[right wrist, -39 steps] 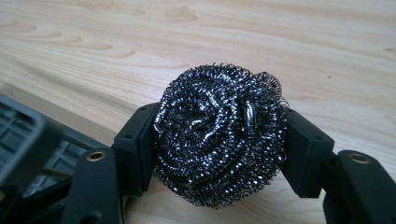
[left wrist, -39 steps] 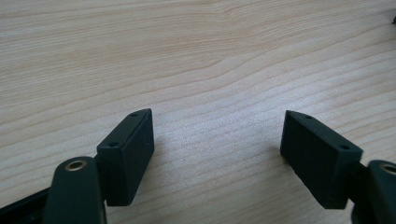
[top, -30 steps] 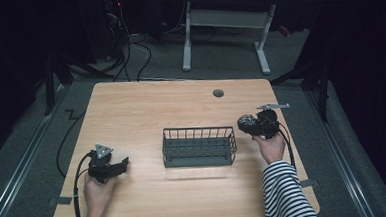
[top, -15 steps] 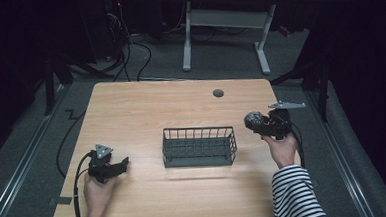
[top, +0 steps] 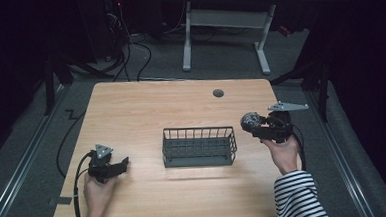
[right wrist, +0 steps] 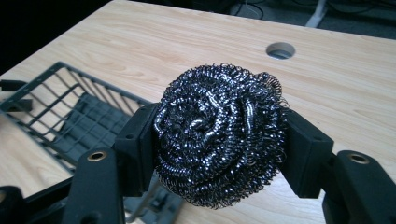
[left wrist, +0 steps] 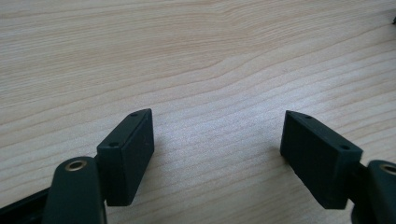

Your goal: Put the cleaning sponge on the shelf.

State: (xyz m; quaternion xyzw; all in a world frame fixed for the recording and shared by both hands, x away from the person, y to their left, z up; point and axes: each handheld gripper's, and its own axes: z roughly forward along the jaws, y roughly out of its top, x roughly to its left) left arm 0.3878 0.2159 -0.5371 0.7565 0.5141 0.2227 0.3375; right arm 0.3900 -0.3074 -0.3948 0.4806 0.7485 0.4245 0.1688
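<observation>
A steel-wool scouring ball (right wrist: 219, 135) sits clamped between the two black jaws of my right gripper (right wrist: 219, 154). In the high view that gripper (top: 256, 123) hangs above the table's right side, just right of the dark wire basket (top: 199, 146), with the ball (top: 250, 120) at its tip. The basket (right wrist: 60, 121) lies below and to the left in the right gripper view. My left gripper (top: 120, 165) rests at the front left of the wooden table (top: 151, 105), its jaws wide apart with bare wood between them (left wrist: 217, 149).
A round cable hole (top: 218, 93) sits near the table's far edge. A cable (top: 77, 179) trails from the left gripper over the front left edge. Behind the table stand a desk frame (top: 221, 22) and floor cables (top: 127, 47).
My right gripper has risen with the scouring ball and drifted slightly right, away from the basket. The left gripper has stayed still.
</observation>
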